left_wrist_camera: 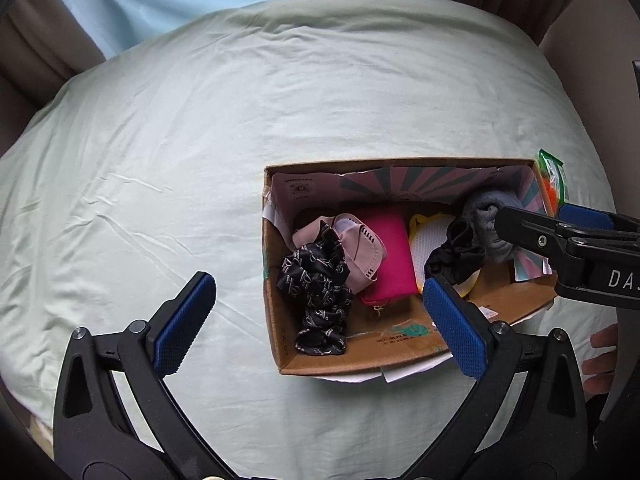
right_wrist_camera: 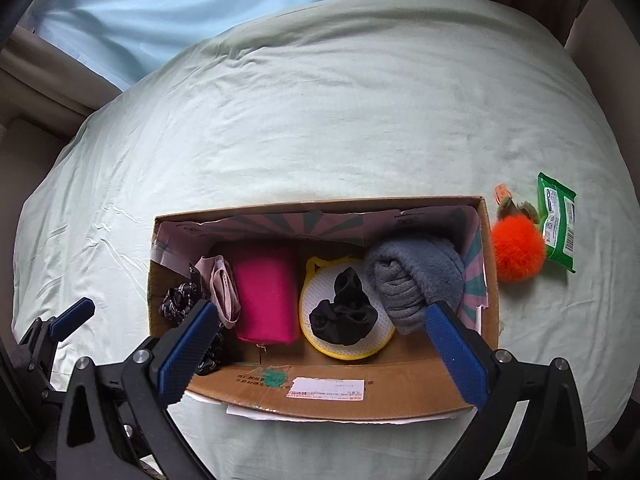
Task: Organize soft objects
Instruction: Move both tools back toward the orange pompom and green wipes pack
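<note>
**boxwatcher:** Nearest the lens in both views are the blue pads. The right gripper [right_wrist_camera: 320, 344] hangs over the cardboard box [right_wrist_camera: 320, 400] with its fingers [right_wrist_camera: 456, 356] spread wide and nothing between them. The left gripper [left_wrist_camera: 320, 324] is the same, wide and empty, sitting over the box's left end, one finger out over the bed sheet [left_wrist_camera: 160, 160].

**softgoods_fan:** So what's in the box already?

**boxwatcher:** Left to right in the right wrist view: a black patterned scarf [right_wrist_camera: 180, 300], a pinkish mask [right_wrist_camera: 222, 288], a magenta pouch [right_wrist_camera: 266, 292], a yellow-rimmed mesh pad [right_wrist_camera: 316, 312] with a black scrunchie [right_wrist_camera: 344, 312] on top, and a grey fleece bundle [right_wrist_camera: 416, 276]. All inside the walls.

**softgoods_fan:** Anything left outside?

**boxwatcher:** Yep. An orange pom-pom [right_wrist_camera: 518, 252] lies on the sheet just beside the box's right wall, and a green wipes packet [right_wrist_camera: 558, 224] is touching or nearly touching it on the far side. The packet's long axis runs roughly away from the camera.

**softgoods_fan:** Which hand goes for it, you reckon?

**boxwatcher:** Probably the right one. The pom-pom sits to the right of its fingers, past the box wall, while the left gripper is over the opposite end. It'd have to shift sideways over the wall.
</note>
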